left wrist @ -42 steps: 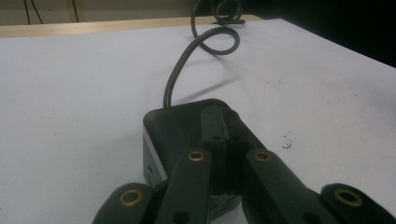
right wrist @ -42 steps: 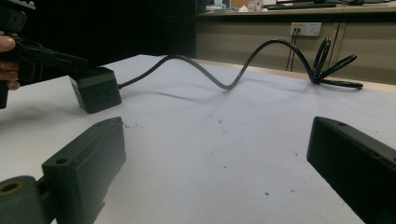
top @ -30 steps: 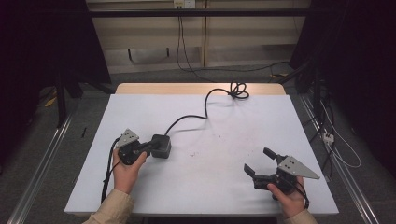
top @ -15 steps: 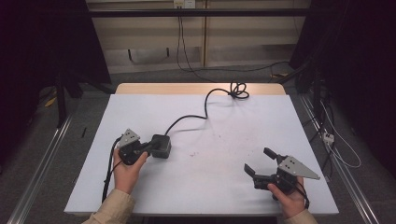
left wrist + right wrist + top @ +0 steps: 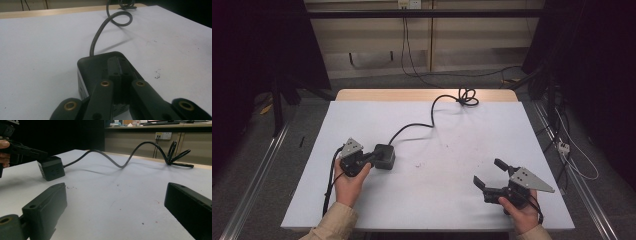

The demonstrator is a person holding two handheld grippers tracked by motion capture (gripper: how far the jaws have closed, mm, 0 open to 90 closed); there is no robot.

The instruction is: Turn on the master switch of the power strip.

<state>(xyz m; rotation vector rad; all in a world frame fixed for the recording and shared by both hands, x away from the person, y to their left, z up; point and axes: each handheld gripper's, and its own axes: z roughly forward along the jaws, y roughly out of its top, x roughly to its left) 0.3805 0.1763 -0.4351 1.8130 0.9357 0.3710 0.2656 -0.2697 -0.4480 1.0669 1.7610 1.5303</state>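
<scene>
Left gripper (image 5: 119,75) jaws closed, resting atop black power adapter (image 5: 384,156); right gripper (image 5: 490,173) jaws wide, empty; cable (image 5: 432,114) untouched.

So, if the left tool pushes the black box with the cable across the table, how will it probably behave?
The black box sits flat and squat, so it should slide rather than tip. Its cable holds raised loops in the right gripper view, so it seems fairly stiff and may drag or swing the box sideways. The white table looks smooth, so sliding is probably easy.
</scene>
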